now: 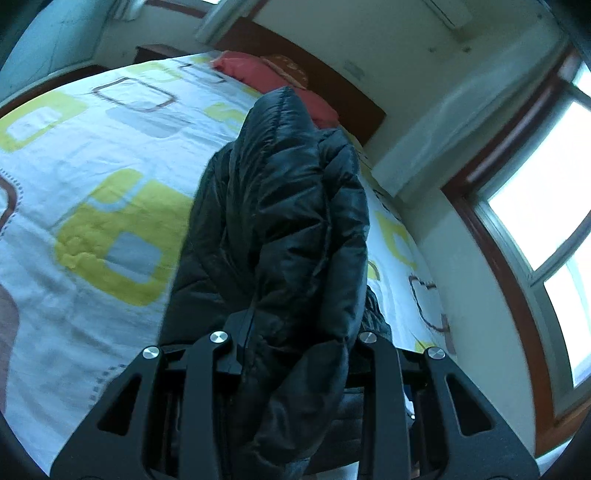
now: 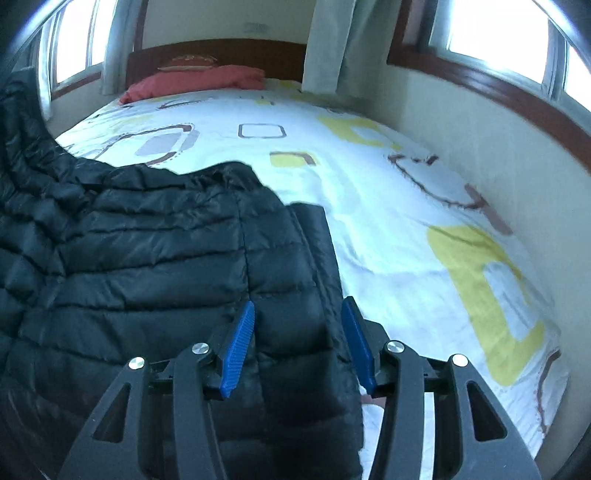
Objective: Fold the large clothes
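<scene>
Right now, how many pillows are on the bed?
2: a red pillow at the headboard, and a patterned one behind it, leaning on the headboard. The jacket may hide others.

bed (image 2: 332, 192) taking up most of the room, white cover with yellow/brown squares | red pillow (image 2: 192, 83) lying by wood headboard (image 2: 221, 51) | cream wall (image 2: 480, 155) running along bed side | wood-framed windows (image 2: 491, 33) glowing with daylight | curtain (image 2: 328, 44) hanging by headboard
</scene>
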Motion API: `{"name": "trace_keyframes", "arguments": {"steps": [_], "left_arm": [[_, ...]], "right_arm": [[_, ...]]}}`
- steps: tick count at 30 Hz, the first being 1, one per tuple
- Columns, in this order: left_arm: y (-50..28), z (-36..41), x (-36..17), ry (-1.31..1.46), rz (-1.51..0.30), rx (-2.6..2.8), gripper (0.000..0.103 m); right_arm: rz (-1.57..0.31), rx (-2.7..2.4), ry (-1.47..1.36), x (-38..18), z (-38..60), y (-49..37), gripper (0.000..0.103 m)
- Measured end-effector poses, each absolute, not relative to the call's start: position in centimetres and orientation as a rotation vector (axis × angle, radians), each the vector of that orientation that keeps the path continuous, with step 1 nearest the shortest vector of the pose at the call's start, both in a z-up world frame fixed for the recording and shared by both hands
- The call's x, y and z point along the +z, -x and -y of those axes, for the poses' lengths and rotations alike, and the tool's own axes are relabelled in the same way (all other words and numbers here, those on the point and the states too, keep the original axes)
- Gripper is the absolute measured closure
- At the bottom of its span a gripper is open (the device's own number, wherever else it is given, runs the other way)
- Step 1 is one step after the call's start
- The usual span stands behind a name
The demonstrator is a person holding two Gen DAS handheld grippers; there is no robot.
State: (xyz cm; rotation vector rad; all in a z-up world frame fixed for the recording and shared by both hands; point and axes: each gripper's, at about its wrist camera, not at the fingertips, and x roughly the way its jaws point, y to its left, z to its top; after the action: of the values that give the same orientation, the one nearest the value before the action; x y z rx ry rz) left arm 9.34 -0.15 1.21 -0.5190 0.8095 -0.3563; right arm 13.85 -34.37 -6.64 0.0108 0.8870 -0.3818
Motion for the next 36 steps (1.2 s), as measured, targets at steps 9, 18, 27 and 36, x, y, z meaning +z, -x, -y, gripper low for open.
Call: {"name": "trace_keyframes", "arguments": {"steps": [9, 18, 27, 36], "left_arm": [[-9.4, 10.6, -0.7, 0.371, -0.876, -0.483, 0.073], [-10.8, 16.0, -6.5, 0.287, -0.994, -0.527, 0.074], [-10.8, 17.7, -9.4, 0.223, -0.971, -0.555, 0.074], [-9.7, 18.5, -9.2, 0.180, -0.936, -0.556, 0.073]], "right_arm": [[-0.887, -0.366, -0.024, -8.3, 35.0, -14.8, 0.054], [-0.876, -0.361, -0.025, -9.1, 34.8, -12.7, 0.054], [-0.872, -0.353, -0.054, -9.3, 34.9, -11.7, 0.054], [-0.872, -0.356, -0.053, -9.4, 34.9, -11.6, 0.054]]}}
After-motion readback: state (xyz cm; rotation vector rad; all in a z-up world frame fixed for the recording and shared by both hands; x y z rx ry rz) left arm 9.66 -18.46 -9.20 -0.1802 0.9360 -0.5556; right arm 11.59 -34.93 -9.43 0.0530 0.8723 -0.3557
